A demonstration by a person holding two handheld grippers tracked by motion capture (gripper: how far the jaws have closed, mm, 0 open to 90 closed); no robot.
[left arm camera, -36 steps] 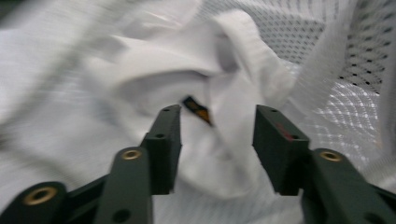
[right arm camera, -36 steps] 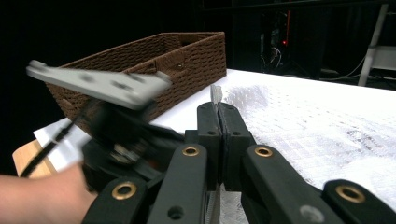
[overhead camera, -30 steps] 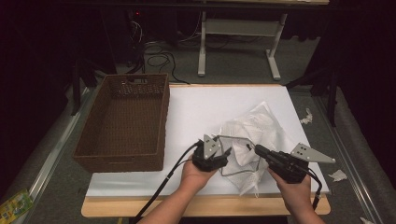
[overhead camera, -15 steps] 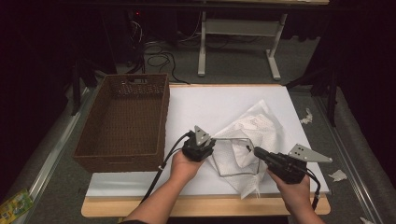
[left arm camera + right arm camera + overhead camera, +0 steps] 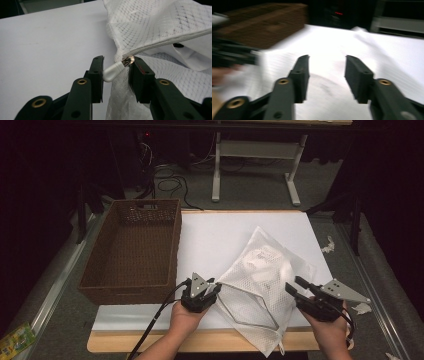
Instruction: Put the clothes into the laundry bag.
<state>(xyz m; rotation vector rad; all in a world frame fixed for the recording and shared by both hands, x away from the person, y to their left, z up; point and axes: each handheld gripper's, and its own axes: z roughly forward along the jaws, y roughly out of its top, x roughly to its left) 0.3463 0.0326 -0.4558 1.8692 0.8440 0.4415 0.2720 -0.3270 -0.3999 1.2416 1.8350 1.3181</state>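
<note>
Left gripper [image 5: 115, 72], jaws narrowed around the zipper pull [image 5: 113, 71], should pinch squarely, then tug toward nine o'clock; right gripper [image 5: 326, 75] half-open, empty.

The counter [image 5: 240, 232] has a white top with a wood strip along its near edge. A brown woven basket [image 5: 132, 250] sits on the counter, left of the mesh bag. The white mesh bag [image 5: 262, 280] lies flat on the counter, right of the basket, with its near corner hanging over the wood strip.
</note>
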